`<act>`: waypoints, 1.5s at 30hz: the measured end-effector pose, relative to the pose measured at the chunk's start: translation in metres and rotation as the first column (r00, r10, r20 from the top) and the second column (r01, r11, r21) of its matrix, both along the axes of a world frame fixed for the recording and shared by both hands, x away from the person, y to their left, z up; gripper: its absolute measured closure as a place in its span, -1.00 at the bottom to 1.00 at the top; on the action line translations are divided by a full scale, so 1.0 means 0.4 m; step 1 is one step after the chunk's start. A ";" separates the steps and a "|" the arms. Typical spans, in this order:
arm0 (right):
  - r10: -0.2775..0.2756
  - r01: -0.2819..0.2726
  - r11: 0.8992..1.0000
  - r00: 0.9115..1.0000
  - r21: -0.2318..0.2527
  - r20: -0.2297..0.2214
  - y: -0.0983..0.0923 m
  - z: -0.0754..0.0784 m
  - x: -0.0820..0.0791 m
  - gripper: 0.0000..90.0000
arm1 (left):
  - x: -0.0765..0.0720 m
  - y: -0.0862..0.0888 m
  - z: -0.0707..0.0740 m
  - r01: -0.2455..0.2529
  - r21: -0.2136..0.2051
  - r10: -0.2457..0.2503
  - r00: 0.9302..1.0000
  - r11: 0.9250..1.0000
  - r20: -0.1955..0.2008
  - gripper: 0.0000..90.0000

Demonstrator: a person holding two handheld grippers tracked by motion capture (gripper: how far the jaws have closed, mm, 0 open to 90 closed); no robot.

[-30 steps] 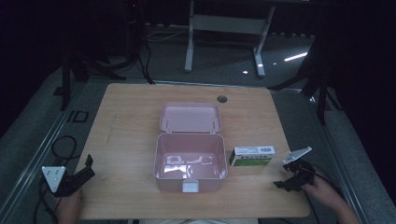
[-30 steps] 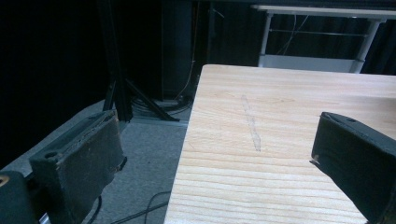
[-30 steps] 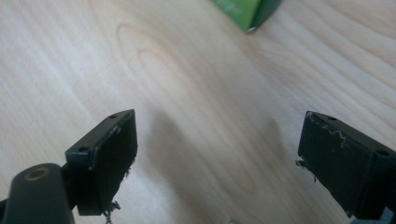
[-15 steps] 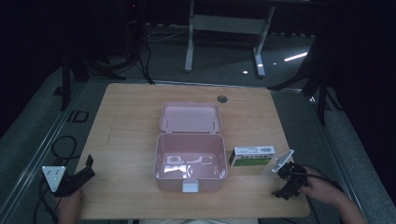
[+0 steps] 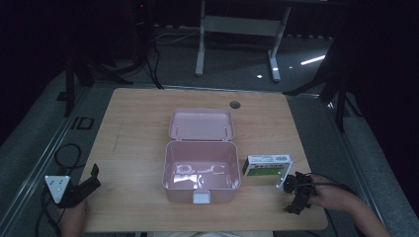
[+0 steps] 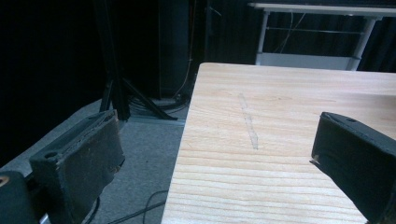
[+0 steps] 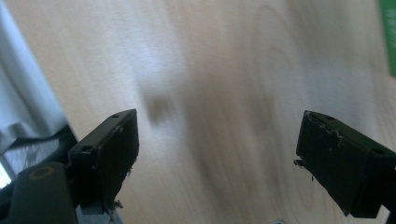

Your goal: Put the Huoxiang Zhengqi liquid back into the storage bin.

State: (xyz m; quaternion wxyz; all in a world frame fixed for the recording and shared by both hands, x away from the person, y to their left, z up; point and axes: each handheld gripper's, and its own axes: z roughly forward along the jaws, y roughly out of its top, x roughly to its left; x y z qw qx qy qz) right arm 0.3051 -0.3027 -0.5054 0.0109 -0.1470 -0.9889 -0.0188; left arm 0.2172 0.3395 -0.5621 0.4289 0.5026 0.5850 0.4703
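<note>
Grippers are hovering at the near corners of the light wooden tabletop (image 5: 138, 128): the left gripper (image 5: 89, 178) with jaws spread wide, the right gripper (image 5: 295, 195) likewise gaping. Between them, an open pink plastic box (image 5: 201, 157) is sitting mid-tabletop, a small green-and-white carton (image 5: 265, 166) lying just beside it toward the right edge.

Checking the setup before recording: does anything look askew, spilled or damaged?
Nothing stands out. The pink box sits open and square on the table, and the green-and-white carton lies flat beside it.

The right gripper (image 5: 296, 195) has moved left toward the green-and-white box (image 5: 266, 165) and tipped downward.
</note>
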 end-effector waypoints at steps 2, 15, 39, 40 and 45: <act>0.019 -0.019 1.000 1.000 -0.007 -0.008 0.012 0.001 -0.003 -0.72 | 0.000 0.000 0.000 0.002 -0.001 -0.002 1.000 1.000 -0.001 -0.95; 0.113 -0.114 0.993 0.993 -0.012 -0.045 0.091 0.049 -0.012 -0.75 | 0.001 0.002 0.000 0.007 -0.003 -0.007 1.000 1.000 -0.003 -0.95; 0.229 -0.231 0.972 0.972 0.044 0.045 0.164 0.265 0.026 -0.69 | 0.001 0.002 0.000 0.014 -0.007 -0.014 1.000 1.000 -0.006 -0.95; 0.224 -0.226 0.973 0.973 0.040 0.046 0.165 0.271 0.033 -0.69 | 0.001 0.002 0.000 0.015 -0.006 -0.015 1.000 1.000 -0.006 -0.95; 0.235 -0.237 0.971 0.969 0.022 0.071 0.165 0.288 0.069 -0.60 | 0.001 0.002 0.000 0.016 -0.006 -0.016 1.000 1.000 -0.006 -0.95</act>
